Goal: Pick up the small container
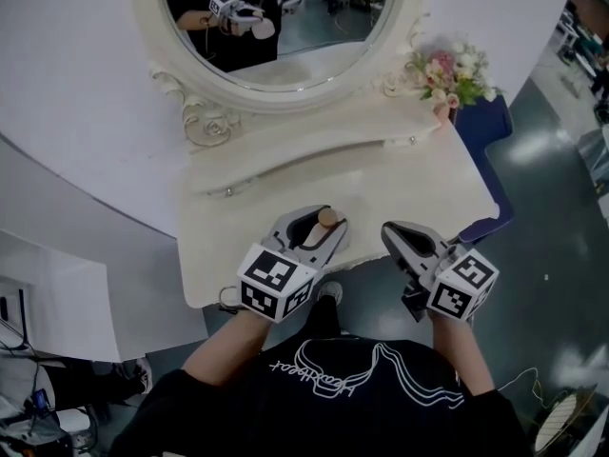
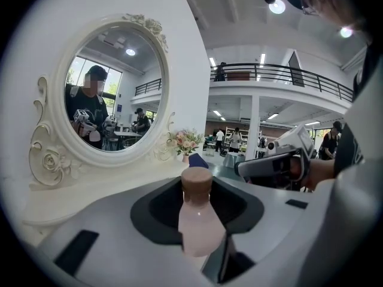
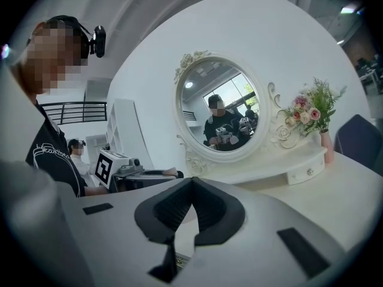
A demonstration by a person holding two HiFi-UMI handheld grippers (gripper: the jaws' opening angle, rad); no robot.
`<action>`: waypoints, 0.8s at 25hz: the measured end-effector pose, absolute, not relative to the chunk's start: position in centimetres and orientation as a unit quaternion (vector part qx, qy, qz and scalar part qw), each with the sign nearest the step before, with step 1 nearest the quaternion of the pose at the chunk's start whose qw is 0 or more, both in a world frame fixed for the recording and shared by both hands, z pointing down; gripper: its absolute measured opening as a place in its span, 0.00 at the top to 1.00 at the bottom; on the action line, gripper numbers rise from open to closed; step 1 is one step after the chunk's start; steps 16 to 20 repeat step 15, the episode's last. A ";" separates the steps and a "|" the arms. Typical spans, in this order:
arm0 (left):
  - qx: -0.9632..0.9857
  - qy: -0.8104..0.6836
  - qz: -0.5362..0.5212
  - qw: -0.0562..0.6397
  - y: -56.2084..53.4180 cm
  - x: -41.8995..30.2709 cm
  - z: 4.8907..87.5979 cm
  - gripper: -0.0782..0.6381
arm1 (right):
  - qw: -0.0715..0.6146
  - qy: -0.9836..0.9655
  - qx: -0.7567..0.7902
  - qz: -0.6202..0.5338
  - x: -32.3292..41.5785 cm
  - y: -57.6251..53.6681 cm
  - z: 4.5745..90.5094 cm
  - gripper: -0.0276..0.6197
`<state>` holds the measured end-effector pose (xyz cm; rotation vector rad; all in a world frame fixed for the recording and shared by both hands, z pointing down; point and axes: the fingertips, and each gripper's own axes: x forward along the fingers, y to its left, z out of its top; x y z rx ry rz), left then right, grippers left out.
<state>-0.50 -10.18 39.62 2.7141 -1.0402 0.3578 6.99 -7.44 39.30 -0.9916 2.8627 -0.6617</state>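
Left gripper (image 1: 319, 223) over white vanity (image 1: 419, 188), oval mirror (image 1: 285, 17)

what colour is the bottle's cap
Brown cap on a pale pink bottle; clearest in the left gripper view.

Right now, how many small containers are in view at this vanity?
1: the pink small container with a brown cap, clamped in the left hand-held gripper over the vanity table's front edge. No other shows on the tabletop.
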 end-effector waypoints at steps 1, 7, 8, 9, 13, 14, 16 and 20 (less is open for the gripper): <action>0.921 -0.354 0.121 0.106 -10.2 -0.5 39.6 0.69 | 0.020 0.923 -0.319 -0.214 7.0 -7.4 39.3 0.95; 0.921 -0.355 0.122 0.103 -10.3 -0.6 39.3 0.69 | 0.017 0.925 -0.316 -0.211 6.9 -7.5 39.2 0.95; 0.921 -0.356 0.122 0.103 -10.4 -0.6 39.3 0.69 | 0.017 0.925 -0.315 -0.211 6.8 -7.5 39.1 0.95; 0.921 -0.356 0.122 0.103 -10.4 -0.7 39.3 0.69 | 0.016 0.925 -0.314 -0.211 6.8 -7.6 39.1 0.95; 0.921 -0.356 0.123 0.102 -10.8 -0.5 39.1 0.69 | 0.017 0.926 -0.313 -0.210 6.9 -8.0 39.1 0.95; 0.921 -0.356 0.122 0.102 -10.9 -0.4 39.1 0.69 | 0.018 0.926 -0.313 -0.210 6.9 -8.1 39.1 0.95; 0.921 -0.356 0.122 0.102 -11.1 -0.4 39.1 0.69 | 0.018 0.926 -0.313 -0.211 6.9 -8.2 39.1 0.95; 0.921 -0.356 0.122 0.102 -11.1 -0.4 39.1 0.69 | 0.018 0.926 -0.313 -0.211 6.9 -8.2 39.1 0.95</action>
